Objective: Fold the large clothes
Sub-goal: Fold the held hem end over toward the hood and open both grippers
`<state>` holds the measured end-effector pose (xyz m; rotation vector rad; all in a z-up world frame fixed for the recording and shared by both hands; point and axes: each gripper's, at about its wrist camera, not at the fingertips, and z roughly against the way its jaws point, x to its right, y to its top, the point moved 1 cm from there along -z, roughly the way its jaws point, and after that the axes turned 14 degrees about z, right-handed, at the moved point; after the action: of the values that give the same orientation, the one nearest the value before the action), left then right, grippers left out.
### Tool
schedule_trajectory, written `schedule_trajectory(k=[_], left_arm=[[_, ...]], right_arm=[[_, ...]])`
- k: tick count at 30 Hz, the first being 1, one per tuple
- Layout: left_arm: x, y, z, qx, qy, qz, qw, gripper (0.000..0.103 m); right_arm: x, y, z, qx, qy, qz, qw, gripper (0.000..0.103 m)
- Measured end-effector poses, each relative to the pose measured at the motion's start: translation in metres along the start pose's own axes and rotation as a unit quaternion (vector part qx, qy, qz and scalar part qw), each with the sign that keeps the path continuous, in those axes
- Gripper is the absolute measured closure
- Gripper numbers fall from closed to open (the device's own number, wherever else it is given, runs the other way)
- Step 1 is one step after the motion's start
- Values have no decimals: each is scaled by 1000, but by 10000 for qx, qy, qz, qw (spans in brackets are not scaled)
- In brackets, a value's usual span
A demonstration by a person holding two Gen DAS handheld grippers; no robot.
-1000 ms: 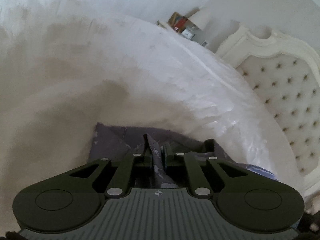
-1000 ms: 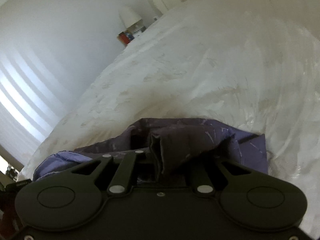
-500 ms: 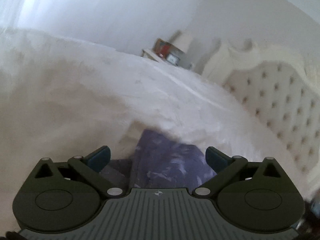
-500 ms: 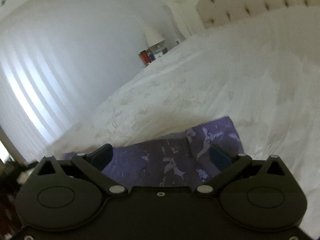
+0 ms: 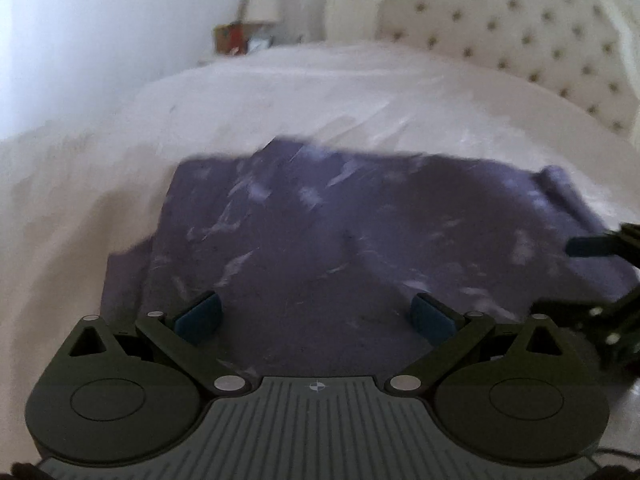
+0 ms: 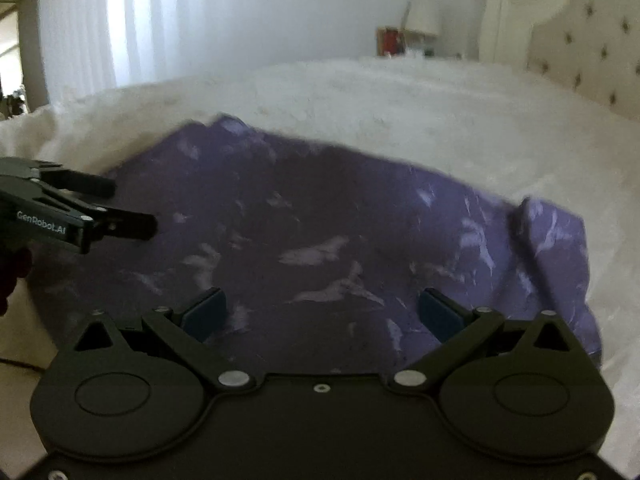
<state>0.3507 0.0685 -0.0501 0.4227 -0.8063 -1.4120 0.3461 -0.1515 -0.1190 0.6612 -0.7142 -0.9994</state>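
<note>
Both my left gripper [image 5: 316, 316] and right gripper [image 6: 324, 314] have just let go, jaws now spread wide and empty above the purple garment [image 5: 360, 240], which lies folded over on the white bed [image 5: 280, 88], so this fold looks placed.

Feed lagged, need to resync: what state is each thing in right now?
Left gripper: open, holding nothing.
Right gripper: open, holding nothing.
Purple patterned garment: released, lying folded on the bed, right edge rumpled.
White bedspread: spread over the bed.
</note>
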Motion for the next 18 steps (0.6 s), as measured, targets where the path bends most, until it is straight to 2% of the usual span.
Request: schedule_trajectory(k=[4, 5, 7, 9, 11, 12, 16, 18], left_arm=[[-26, 10, -14, 18, 119, 475, 9988, 0], [-30, 12, -16, -2, 133, 501, 9987, 0], [-37, 14, -20, -75, 95, 561, 9983, 0], [-36, 14, -22, -71, 128, 527, 9985, 0], [-34, 13, -27, -61, 186, 488, 9986, 0], [-34, 13, -27, -54, 198, 494, 9986, 0], [-34, 20, -22, -83, 147, 540, 9984, 0], [-37, 20, -9, -11, 95, 588, 9982, 0]], right_arm=[[51, -12, -16, -77, -363, -679, 9970, 1], [67, -16, -18, -157, -625, -880, 9940, 1], [97, -27, -22, -300, -983, -1361, 9853, 1], [126, -42, -23, -487, -1375, -1927, 9704, 0], [148, -62, -23, -399, -1136, -2698, 9554, 0], [150, -66, -22, -394, -1181, -2825, 9512, 0], [148, -66, -12, -295, -1145, -2657, 9568, 1], [146, -67, 6, -94, -1059, -2635, 9588, 1]])
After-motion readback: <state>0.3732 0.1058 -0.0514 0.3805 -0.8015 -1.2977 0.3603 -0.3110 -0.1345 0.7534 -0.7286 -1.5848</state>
